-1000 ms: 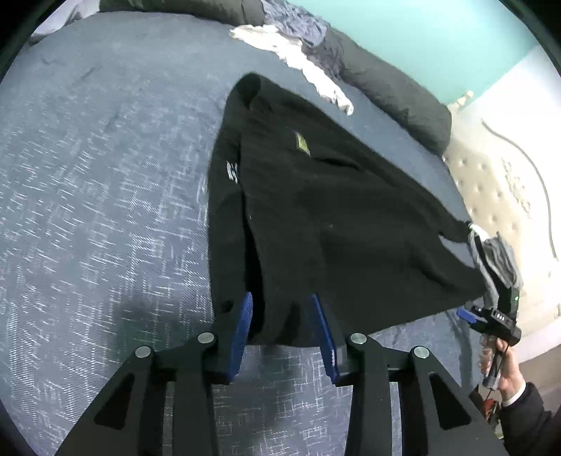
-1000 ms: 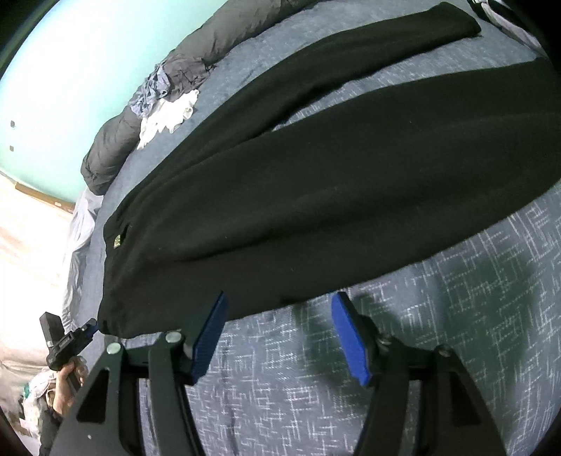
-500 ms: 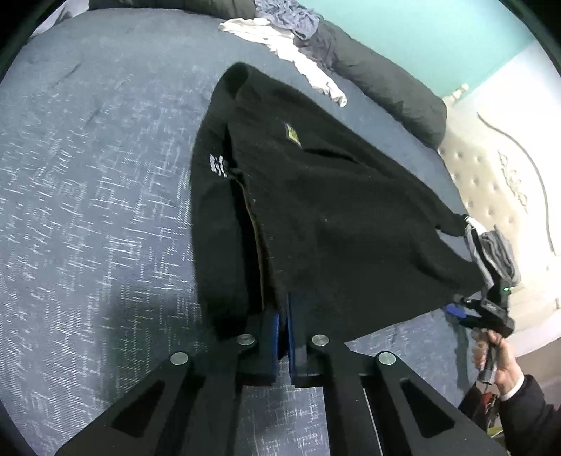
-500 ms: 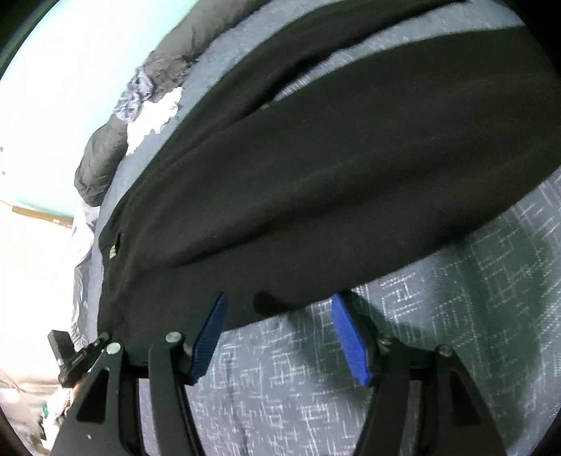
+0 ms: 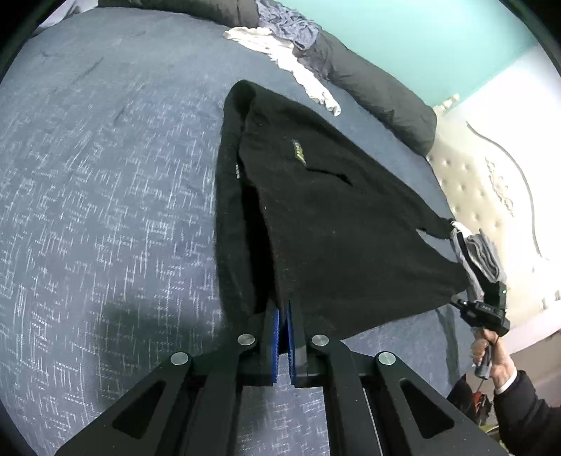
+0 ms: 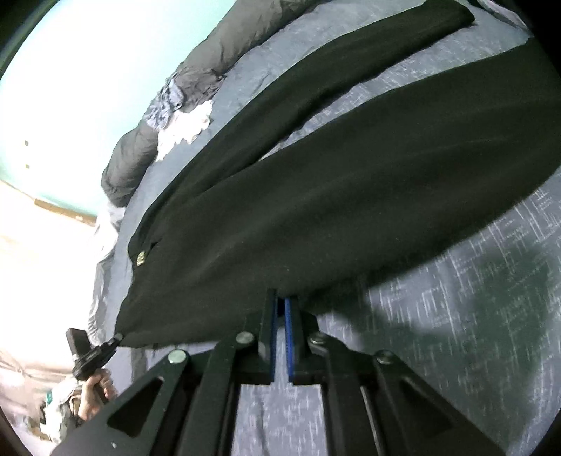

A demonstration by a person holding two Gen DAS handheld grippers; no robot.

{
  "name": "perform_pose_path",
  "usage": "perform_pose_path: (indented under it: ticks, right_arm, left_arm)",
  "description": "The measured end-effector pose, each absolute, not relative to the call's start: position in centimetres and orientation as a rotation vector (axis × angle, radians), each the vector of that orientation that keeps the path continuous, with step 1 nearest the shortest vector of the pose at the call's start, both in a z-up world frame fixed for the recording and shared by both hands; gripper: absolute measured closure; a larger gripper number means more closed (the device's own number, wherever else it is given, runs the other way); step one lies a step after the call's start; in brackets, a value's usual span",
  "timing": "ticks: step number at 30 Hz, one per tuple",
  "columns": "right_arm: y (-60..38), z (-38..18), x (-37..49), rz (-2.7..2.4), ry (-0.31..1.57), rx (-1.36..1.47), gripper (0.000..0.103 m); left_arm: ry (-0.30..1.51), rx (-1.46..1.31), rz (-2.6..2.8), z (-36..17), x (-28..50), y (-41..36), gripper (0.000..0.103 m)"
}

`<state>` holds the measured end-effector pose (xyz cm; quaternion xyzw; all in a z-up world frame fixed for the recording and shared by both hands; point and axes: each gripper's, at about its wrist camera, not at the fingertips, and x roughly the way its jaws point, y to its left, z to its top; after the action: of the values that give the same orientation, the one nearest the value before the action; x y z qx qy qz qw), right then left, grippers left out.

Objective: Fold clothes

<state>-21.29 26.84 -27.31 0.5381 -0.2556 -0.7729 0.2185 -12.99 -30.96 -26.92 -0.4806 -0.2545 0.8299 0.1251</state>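
Black trousers (image 5: 333,228) with a small yellow label lie spread on a blue bedspread (image 5: 105,175). My left gripper (image 5: 283,305) is shut on their near edge, and the fabric rises a little off the bed there. At the far right of the left wrist view my right gripper (image 5: 459,302) pinches another corner. In the right wrist view the trousers (image 6: 350,196) stretch to the upper right with both legs showing. There my right gripper (image 6: 280,298) is shut on the near hem. My left gripper (image 6: 117,338) holds the corner at lower left.
A dark grey rolled duvet (image 5: 378,91) runs along the far side of the bed, with a white garment (image 5: 280,52) and a blue-grey one (image 5: 291,31) on it. A cream tufted headboard (image 5: 473,189) and folded grey clothes (image 5: 480,252) are at the right.
Both grippers went from open to shut on the trousers' edge, the left first and the right just now. The held edge has lifted slightly off the bedspread.
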Motion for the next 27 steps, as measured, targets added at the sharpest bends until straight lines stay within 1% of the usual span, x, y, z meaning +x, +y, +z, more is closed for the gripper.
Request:
perform_pose_path:
  ticks: [2, 8, 11, 12, 14, 15, 16, 17, 18, 20, 21, 22, 23, 25, 27]
  right_arm:
    - [26.6, -27.7, -21.0, -2.138, -0.658, 1.520, 0.100]
    - [25.7, -29.6, -21.0, -2.145, -0.595, 1.582, 0.100]
    - [25.6, -30.3, -21.4, -2.114, -0.613, 1.620, 0.100]
    - [25.7, -30.4, -21.5, -2.098, -0.629, 1.636, 0.096]
    - [25.8, -30.2, -21.6, -2.099, -0.631, 1.671, 0.095]
    - [25.8, -29.8, -21.6, -2.111, -0.622, 1.670, 0.088]
    - [26.0, -29.0, -21.6, -2.126, -0.610, 1.653, 0.075]
    - [26.0, -28.3, -21.6, -2.141, -0.598, 1.629, 0.067]
    - [26.1, -27.6, -21.6, -2.157, -0.586, 1.600, 0.057]
    - [25.3, -26.8, -22.2, -2.162, -0.546, 1.563, 0.055]
    - [24.7, -26.5, -22.6, -2.161, -0.523, 1.548, 0.054]
    - [24.2, -26.3, -23.0, -2.159, -0.500, 1.533, 0.054]
    - [23.6, -26.0, -23.4, -2.157, -0.477, 1.519, 0.054]
    - [22.1, -25.7, -24.3, -2.150, -0.418, 1.494, 0.054]
    - [20.1, -26.0, -24.7, -2.148, -0.320, 1.487, 0.054]
  left_arm:
    - [-0.745, -1.402, 2.416, -27.1, -12.8, -31.1, 0.100]
    - [-0.730, -1.448, 2.403, -28.0, -12.2, -30.9, 0.100]
    - [-0.682, -1.493, 2.392, -28.7, -12.3, -30.2, 0.100]
    - [-0.686, -1.499, 2.386, -28.8, -12.4, -30.1, 0.099]
    - [-0.690, -1.497, 2.400, -28.7, -12.6, -30.2, 0.094]
    - [-0.694, -1.491, 2.402, -28.5, -12.7, -30.3, 0.094]
    - [-0.698, -1.486, 2.403, -28.4, -12.8, -30.4, 0.093]
    - [-0.702, -1.481, 2.407, -28.2, -12.9, -30.5, 0.092]
    - [-0.705, -1.478, 2.416, -28.0, -13.1, -30.7, 0.092]
    - [-0.742, -1.461, 2.425, -27.9, -13.2, -31.3, 0.085]
    - [-0.766, -1.450, 2.427, -27.9, -13.3, -31.6, 0.083]
    - [-0.777, -1.445, 2.427, -27.9, -13.4, -31.7, 0.080]
    - [-0.767, -1.449, 2.427, -27.9, -13.6, -31.5, 0.078]
    - [-0.745, -1.460, 2.423, -28.0, -14.0, -31.1, 0.078]
    - [-0.719, -1.478, 2.412, -28.3, -14.3, -30.5, 0.079]
